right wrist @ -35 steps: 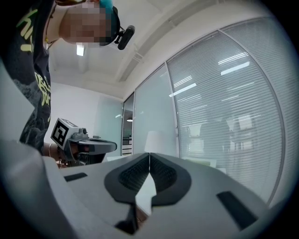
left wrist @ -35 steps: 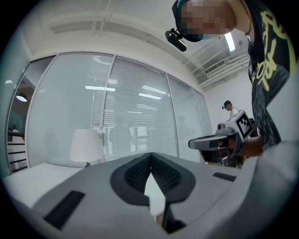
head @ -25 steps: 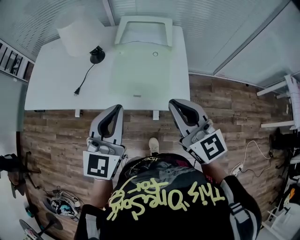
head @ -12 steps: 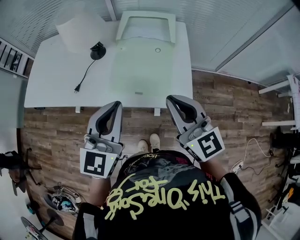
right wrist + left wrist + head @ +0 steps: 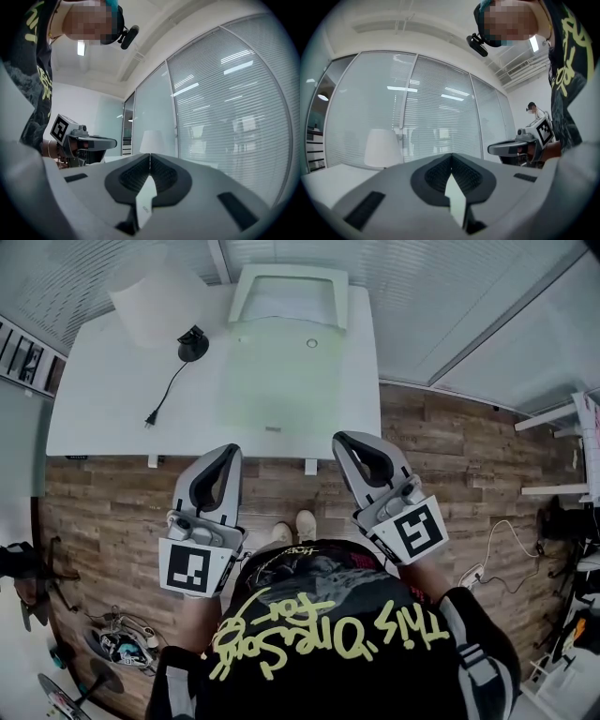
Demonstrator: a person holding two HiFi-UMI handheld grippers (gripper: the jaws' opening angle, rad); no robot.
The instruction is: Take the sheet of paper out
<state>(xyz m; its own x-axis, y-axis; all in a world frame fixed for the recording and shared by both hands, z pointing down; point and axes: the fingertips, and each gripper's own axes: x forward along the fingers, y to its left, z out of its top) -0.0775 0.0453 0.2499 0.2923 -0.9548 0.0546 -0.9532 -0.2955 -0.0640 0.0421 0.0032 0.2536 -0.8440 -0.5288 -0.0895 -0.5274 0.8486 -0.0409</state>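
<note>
A pale green see-through folder [image 5: 272, 376] lies flat on the middle of the white table [image 5: 112, 418], with a small round snap [image 5: 311, 343] near its far edge. I cannot make out a sheet of paper inside it. My left gripper [image 5: 230, 454] and right gripper [image 5: 345, 439] hover side by side just short of the table's near edge, pointing at the folder, both shut and holding nothing. In the left gripper view its jaws [image 5: 451, 155] meet with no gap. The right gripper view shows the same for its jaws [image 5: 149, 155].
A lamp with a white shade [image 5: 155, 301] and black base [image 5: 193, 345] stands at the table's far left, its cord and plug [image 5: 150, 418] trailing toward me. A white chair [image 5: 289, 292] stands behind the table. Wooden floor lies below, glass walls with blinds all round.
Both grippers keep their place and stay shut. The head view has shifted slightly, and a second shoe now shows on the floor between the grippers.
</note>
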